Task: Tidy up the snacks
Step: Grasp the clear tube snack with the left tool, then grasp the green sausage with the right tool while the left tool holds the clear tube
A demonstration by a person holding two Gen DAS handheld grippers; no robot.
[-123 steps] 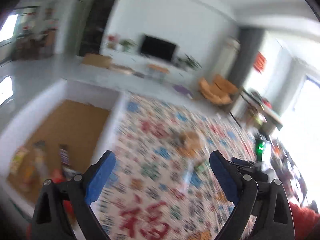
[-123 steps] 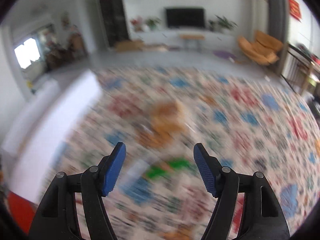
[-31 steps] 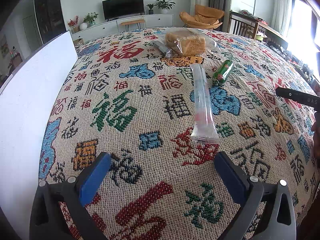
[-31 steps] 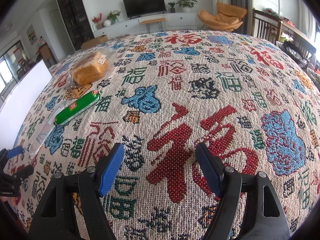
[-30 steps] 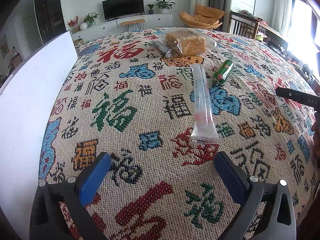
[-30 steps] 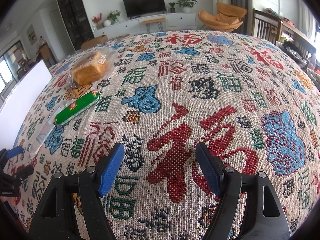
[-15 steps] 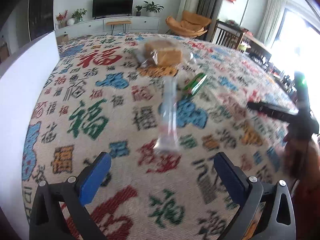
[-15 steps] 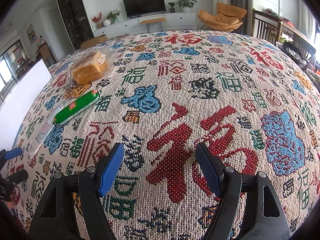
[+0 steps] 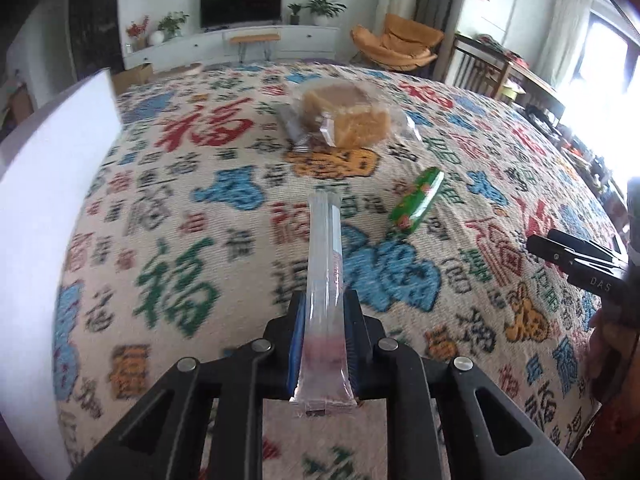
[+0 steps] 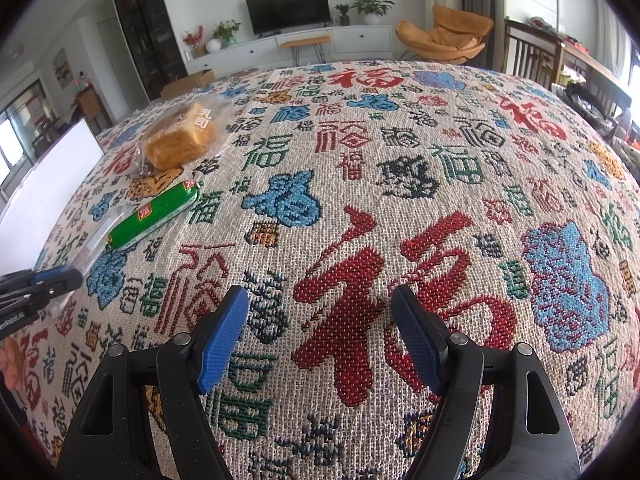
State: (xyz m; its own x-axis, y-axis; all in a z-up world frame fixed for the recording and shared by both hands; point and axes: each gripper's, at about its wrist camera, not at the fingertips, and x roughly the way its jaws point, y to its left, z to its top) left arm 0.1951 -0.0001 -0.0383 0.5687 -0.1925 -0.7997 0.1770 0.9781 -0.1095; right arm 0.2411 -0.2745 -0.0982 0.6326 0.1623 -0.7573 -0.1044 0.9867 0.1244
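My left gripper point(image 9: 323, 332) is shut on the near end of a long clear tube snack point(image 9: 325, 264), which stretches away over the patterned cloth. A green sausage stick point(image 9: 418, 202) lies to its right, and a bagged bread loaf point(image 9: 346, 114) lies beyond. In the right wrist view the left gripper point(image 10: 60, 280) shows at the left edge, with the tube snack point(image 10: 94, 246), the green sausage point(image 10: 154, 214) and the bread point(image 10: 180, 140) near it. My right gripper point(image 10: 318, 334) is open and empty over the cloth.
A white box wall point(image 9: 44, 208) stands along the table's left side, also seen in the right wrist view point(image 10: 48, 184). The right gripper's body point(image 9: 580, 264) shows at the right edge of the left wrist view. The patterned cloth point(image 10: 400, 184) covers the table.
My left gripper moved forward and shut on the near end of the tube snack. The right gripper stayed still and open.
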